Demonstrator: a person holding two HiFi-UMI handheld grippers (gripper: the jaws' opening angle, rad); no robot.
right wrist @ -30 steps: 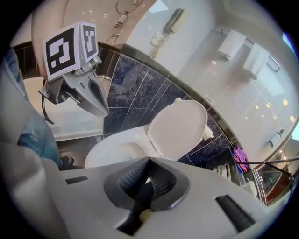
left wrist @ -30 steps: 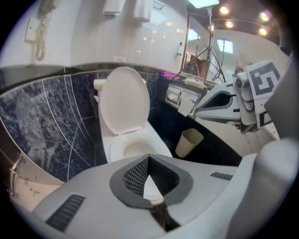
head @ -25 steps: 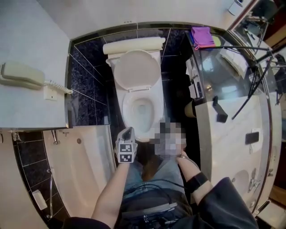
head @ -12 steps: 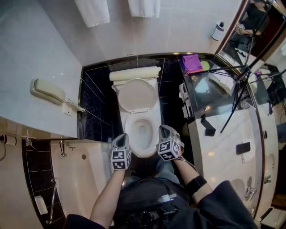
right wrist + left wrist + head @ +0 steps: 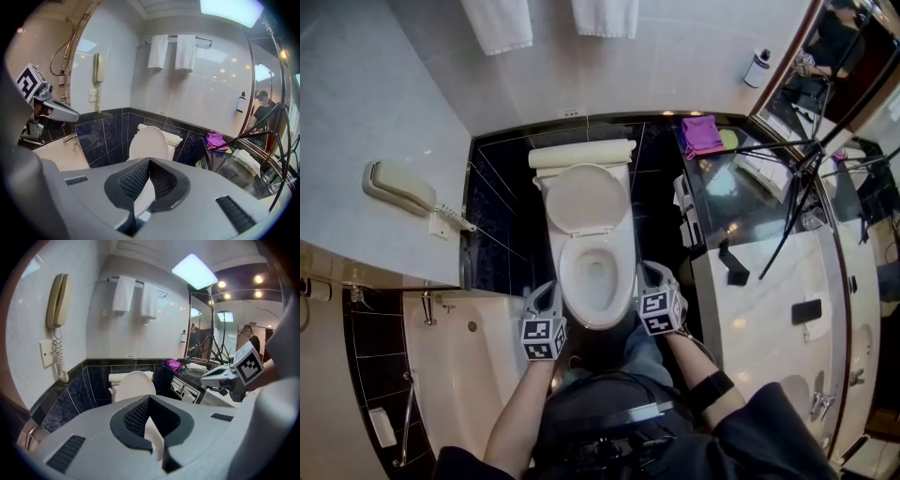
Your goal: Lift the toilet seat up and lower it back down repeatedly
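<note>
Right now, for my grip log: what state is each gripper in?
Left gripper: closed, holding nothing.
Right gripper: closed, holding nothing.

The toilet seat point(image 5: 586, 199) is a glossy white oval, plain and unmarked. It stands raised, tipped back on its hinge and leaning against the pale tank point(image 5: 581, 155) at its 12 o'clock side in the head view. The face turned toward the room looks like one smooth closed oval with a faint rim line; whether ring and lid are folded together there cannot be made out. At its 6 o'clock side the white bowl point(image 5: 595, 316) lies uncovered, its opening showing. In both gripper views the seat rises nearly upright before the dark wall tiles.
</note>
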